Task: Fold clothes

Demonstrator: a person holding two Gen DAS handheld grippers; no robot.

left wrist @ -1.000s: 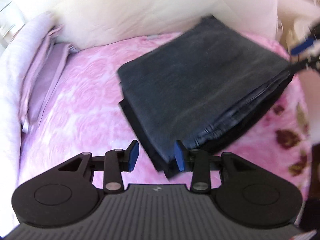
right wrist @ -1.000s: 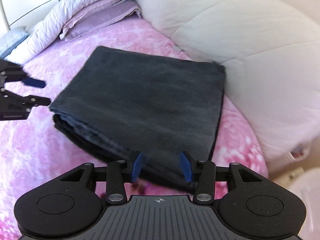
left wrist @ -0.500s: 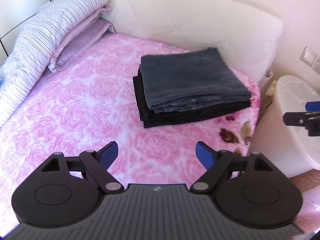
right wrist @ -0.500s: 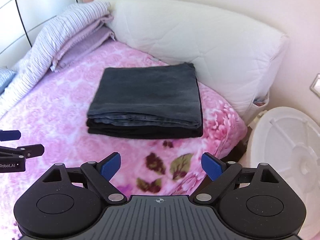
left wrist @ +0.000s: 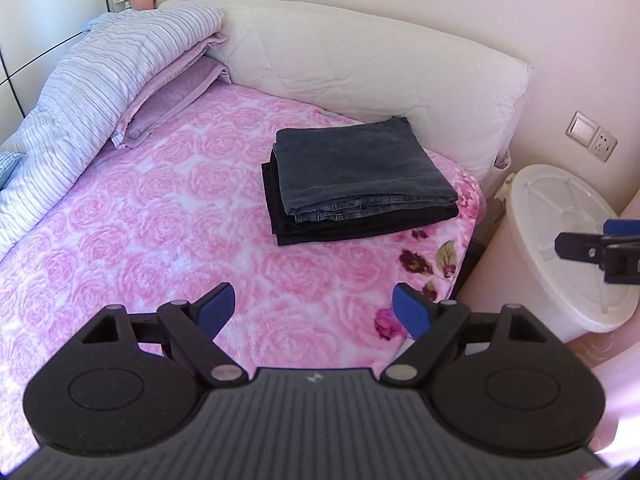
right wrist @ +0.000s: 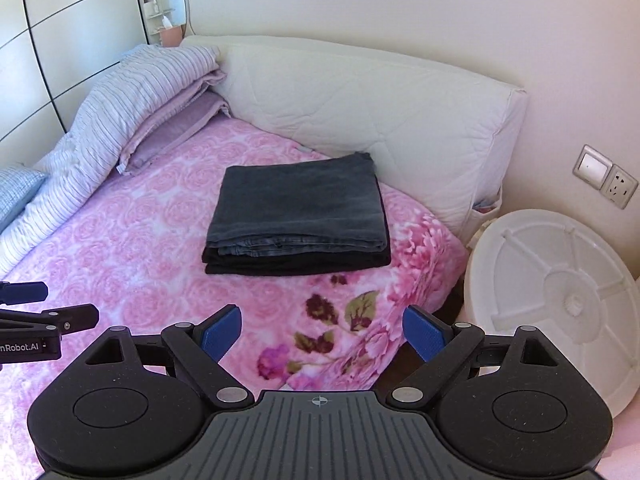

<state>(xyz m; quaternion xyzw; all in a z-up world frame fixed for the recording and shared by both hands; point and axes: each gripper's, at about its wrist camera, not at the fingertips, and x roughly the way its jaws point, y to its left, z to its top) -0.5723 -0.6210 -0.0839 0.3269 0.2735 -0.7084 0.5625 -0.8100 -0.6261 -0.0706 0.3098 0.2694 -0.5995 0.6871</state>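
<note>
A stack of folded dark clothes (left wrist: pixel 356 176) lies on the pink rose blanket (left wrist: pixel 160 216) near the bed's right corner: grey jeans on top, a black garment beneath. It also shows in the right wrist view (right wrist: pixel 300 216). My left gripper (left wrist: pixel 314 312) is open and empty, held back above the blanket, well short of the stack. My right gripper (right wrist: pixel 322 334) is open and empty, above the bed's front corner. Each gripper's tip shows at the edge of the other's view.
A white padded headboard (left wrist: pixel 380 76) stands behind the stack. Striped bedding and purple pillows (left wrist: pixel 120 76) lie at the left. A white round lidded bin (right wrist: pixel 560 296) stands beside the bed on the right, under a wall switch and socket (right wrist: pixel 604 180).
Both grippers let go of the folded stack, opened wide and pulled back away from it. The stack stays on the bed.
</note>
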